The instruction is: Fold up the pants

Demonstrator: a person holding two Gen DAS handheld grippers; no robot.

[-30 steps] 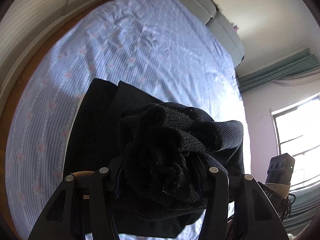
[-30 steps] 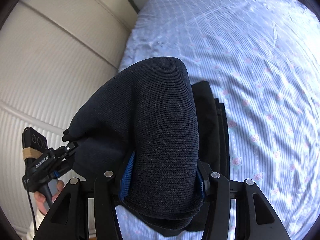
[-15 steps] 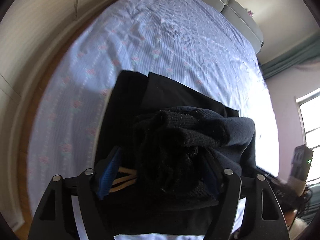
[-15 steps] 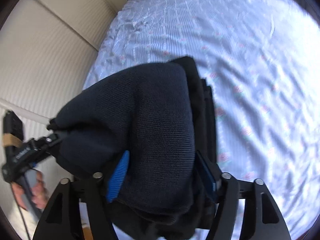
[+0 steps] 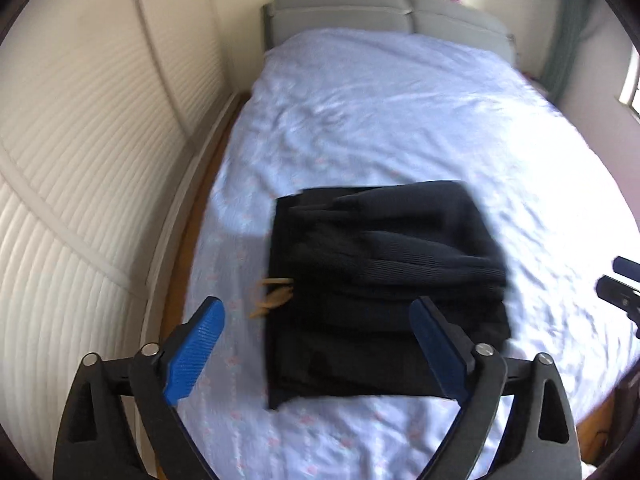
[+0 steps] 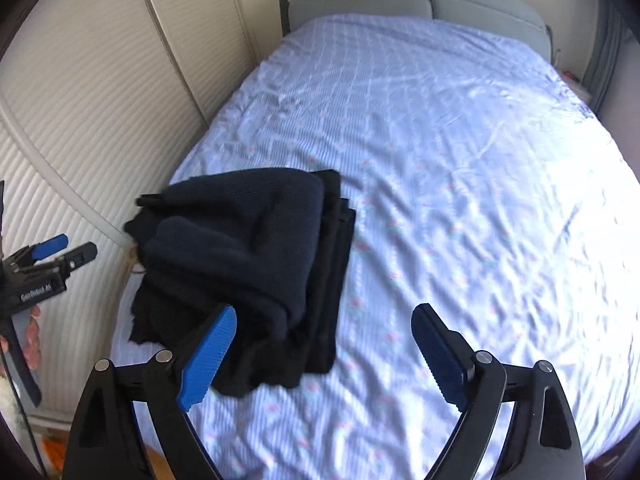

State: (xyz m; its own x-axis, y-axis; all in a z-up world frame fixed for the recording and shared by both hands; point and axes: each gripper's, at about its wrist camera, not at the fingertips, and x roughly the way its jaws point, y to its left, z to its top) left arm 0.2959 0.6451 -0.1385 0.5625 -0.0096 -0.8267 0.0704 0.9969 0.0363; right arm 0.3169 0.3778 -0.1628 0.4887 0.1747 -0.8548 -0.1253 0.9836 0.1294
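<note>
Both my grippers, left point(image 5: 316, 344) and right point(image 6: 324, 350), have let go; fingers spread wide, pants point(image 5: 384, 280) lie folded on the bed point(image 5: 400, 120).

a home bedroom: a bed point(image 6: 460, 168) with pale blue sheet, grey headboard point(image 6: 416, 0), ribbed white wardrobe doors point(image 5: 80, 152), green curtain point(image 5: 560, 52) by a window point(image 5: 630, 88).

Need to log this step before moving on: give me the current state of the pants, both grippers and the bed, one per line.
Pants: folded into a lumpy dark stack, lying on the bed, held by neither gripper.
Left gripper: open, empty, above the near edge of the stack.
Right gripper: open, empty, over the stack's right side.
Bed sheet: spread out, lightly wrinkled.
Tan string: sticking out at the stack's left edge.
</note>
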